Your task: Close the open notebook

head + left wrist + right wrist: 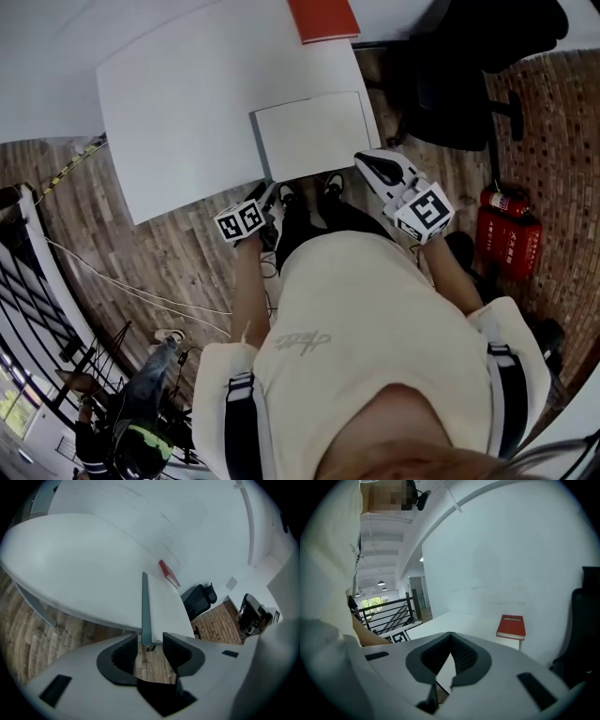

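Far left, a black railing (28, 309) runs above a wooden floor (141, 253). The white desk (178, 103) fills the upper left. The left gripper (267, 202) sits at the desk's near edge, by the notebook's near left corner. Its jaws are apart with nothing pressed between them, and that corner lies just past the tips. The notebook (314, 136) lies flat at the near right of the desk, cover down and grey spine on the left. A red book (323, 17) lies beyond it at the far edge, well apart. The person's shoes (286, 197) are under the near edge. The right gripper (361, 161) hovers off the notebook's near right corner with its jaw tips touching. A black office chair (459, 94) stands close by on the right, with red fire extinguishers (506, 234) nearer on the floor.
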A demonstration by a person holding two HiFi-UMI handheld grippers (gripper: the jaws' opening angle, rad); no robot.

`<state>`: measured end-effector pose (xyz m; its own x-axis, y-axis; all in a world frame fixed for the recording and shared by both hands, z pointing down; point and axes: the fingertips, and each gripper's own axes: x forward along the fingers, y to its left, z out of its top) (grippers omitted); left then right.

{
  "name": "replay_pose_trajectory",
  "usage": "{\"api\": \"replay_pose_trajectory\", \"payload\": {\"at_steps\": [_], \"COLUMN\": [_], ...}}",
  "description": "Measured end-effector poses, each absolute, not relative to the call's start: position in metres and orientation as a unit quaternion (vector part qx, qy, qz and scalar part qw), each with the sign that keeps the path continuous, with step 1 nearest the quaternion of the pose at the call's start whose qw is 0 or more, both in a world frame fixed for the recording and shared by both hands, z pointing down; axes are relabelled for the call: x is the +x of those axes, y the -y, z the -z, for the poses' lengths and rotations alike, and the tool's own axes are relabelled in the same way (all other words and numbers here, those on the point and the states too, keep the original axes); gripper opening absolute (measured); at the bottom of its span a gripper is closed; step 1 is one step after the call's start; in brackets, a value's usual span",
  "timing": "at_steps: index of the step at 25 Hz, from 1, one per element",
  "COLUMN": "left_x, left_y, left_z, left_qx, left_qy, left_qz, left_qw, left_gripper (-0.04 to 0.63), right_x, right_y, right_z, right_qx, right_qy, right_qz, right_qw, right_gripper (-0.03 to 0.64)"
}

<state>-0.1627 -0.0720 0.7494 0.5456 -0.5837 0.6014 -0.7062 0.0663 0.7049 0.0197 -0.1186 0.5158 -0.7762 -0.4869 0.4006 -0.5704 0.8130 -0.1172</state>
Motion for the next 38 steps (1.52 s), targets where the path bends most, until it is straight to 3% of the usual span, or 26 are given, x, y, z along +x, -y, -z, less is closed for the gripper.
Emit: {"api": "replay_pose_trajectory", "payload": {"at_steps": [16,22,38], "left_x": [-0.150,-0.149,-0.145], "left_y": [0.077,0.078,0.082], "left_z": [-0.758,-0.750,-0.718], "left_qx": [0.685,0.702,0.735], "left_qy": [0.416,0.404,0.395], "left_qz": [-0.035,-0.055,-0.052], "left_qw": [0.596,0.583,0.549], "left_gripper": [0.151,0.071,0.053], "right_x": [0.034,0.033,0.029], "right_y": [0.112,0.107,0.106], "right_z": [-0.524,-0.530,-0.529], "right_qx": [0.317,0.316,0.322], "right_qy": [0.920,0.919,0.921], "right_qz": [-0.133,-0.138,-0.141], "right_qw": [0.187,0.189,0.169], "right_gripper": [0.008,0.008,0.008]}}
